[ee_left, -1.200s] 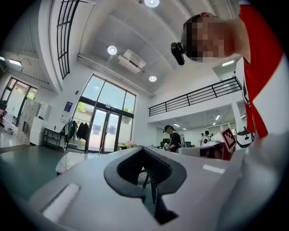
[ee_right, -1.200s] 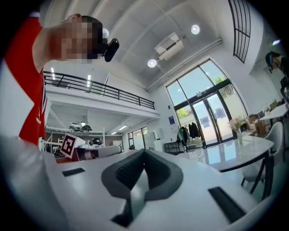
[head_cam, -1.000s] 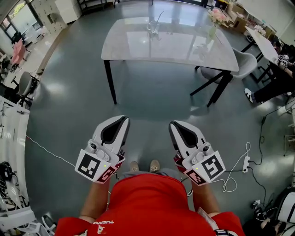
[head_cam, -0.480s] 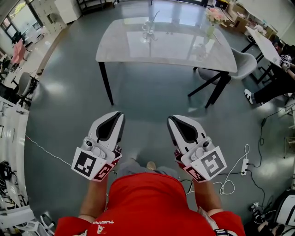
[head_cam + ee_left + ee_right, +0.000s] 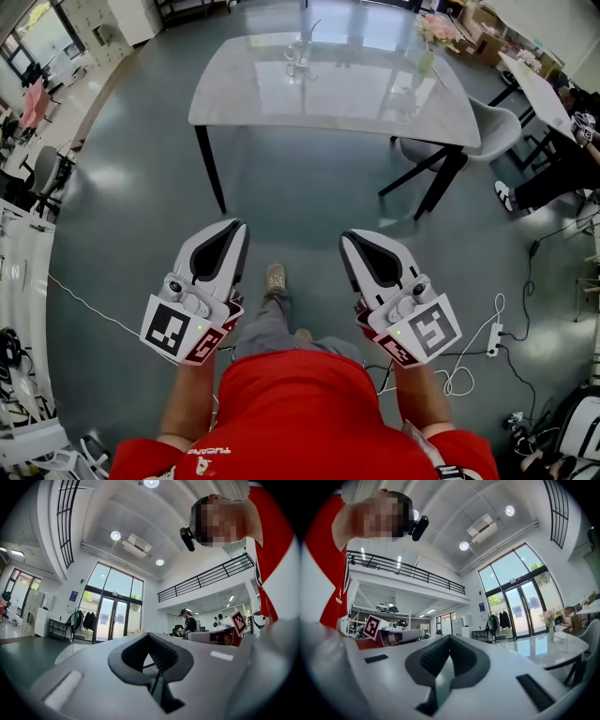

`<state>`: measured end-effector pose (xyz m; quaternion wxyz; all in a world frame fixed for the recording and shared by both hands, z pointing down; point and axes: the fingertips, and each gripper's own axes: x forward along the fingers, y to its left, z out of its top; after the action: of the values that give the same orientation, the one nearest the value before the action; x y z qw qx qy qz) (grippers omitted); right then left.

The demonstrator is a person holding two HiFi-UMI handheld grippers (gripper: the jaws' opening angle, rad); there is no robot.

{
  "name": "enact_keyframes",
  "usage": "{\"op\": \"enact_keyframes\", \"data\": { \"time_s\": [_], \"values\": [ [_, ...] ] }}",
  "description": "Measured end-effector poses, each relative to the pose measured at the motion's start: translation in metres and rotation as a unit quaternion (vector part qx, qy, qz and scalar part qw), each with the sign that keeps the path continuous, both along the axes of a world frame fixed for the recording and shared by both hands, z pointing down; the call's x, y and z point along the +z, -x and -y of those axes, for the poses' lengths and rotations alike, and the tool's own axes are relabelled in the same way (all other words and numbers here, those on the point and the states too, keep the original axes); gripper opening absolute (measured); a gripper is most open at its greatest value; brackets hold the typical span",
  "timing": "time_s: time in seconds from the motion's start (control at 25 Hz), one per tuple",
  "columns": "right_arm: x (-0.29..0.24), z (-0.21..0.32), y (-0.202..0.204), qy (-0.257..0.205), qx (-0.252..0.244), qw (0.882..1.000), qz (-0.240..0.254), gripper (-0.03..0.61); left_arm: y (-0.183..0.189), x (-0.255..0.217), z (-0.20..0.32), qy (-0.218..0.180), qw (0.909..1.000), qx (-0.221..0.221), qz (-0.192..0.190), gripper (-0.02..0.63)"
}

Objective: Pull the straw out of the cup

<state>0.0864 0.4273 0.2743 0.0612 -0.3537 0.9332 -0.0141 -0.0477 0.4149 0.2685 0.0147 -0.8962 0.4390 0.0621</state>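
A clear glass cup [image 5: 298,58] with a thin dark straw [image 5: 312,31] leaning out of it stands near the far edge of the glossy white table [image 5: 337,98]. That table is well ahead of me. My left gripper [image 5: 232,231] and right gripper [image 5: 353,240] are held side by side over the grey floor, far short of the table, both shut and empty. The left gripper [image 5: 149,635] shows shut and empty in the left gripper view. So does the right gripper [image 5: 449,637] in the right gripper view. The cup does not show in either gripper view.
A vase of pink flowers [image 5: 433,39] stands at the table's far right. A grey chair [image 5: 492,131] is at its right end, with a seated person [image 5: 562,173] beyond. A white cable and power strip [image 5: 489,339] lie on the floor at right. Desks and chairs line the left wall.
The table has drawn nearer and slid left in the head view as the person steps forward; one shoe now shows ahead between the grippers. Both grippers stay shut and have edged forward.
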Motion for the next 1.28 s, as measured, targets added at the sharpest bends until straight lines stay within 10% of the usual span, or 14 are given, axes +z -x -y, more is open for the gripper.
{"op": "enact_keyframes", "data": {
  "time_s": [1.28],
  "values": [
    [-0.010,0.272,0.068,0.004,0.059,0.998,-0.019,0.000,0.082,0.006,0.278,-0.007,0.9996,0.025,0.008,0.005]
  ]
}}
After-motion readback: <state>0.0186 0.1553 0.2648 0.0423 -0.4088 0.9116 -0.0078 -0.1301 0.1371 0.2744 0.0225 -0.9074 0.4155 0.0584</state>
